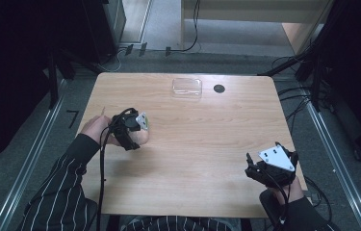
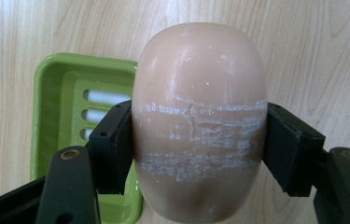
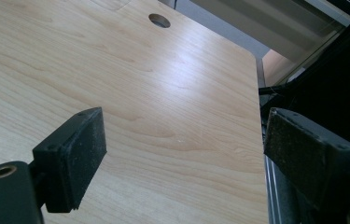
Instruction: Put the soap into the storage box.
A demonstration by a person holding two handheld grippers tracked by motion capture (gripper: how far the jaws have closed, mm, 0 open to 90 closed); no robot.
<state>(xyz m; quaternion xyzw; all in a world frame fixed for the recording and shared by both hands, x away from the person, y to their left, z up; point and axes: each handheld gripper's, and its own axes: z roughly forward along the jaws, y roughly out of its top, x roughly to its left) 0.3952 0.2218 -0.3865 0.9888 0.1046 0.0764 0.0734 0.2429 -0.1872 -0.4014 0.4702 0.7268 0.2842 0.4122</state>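
Note:
A peach-coloured oval soap bar (image 2: 198,116) with white scuff marks sits between the black pads of my left gripper (image 2: 198,144), which is shut on its sides. Below and to the left of it lies a green slotted soap dish (image 2: 56,88) on the wooden table; the bar is held a little above the table. In the high view my left gripper (image 1: 132,129) points down at the table's left, with the soap (image 1: 143,137) just showing under it. At the front right edge, my right gripper (image 1: 251,166) stays open, and nothing is between its pads (image 3: 77,149).
A clear plastic tray (image 1: 186,87) lies near the table's (image 1: 192,144) far edge, beside a round cable hole (image 1: 219,88). The hole (image 3: 159,20) is in the right gripper view too, far ahead. Cables trail on the floor right of the table.

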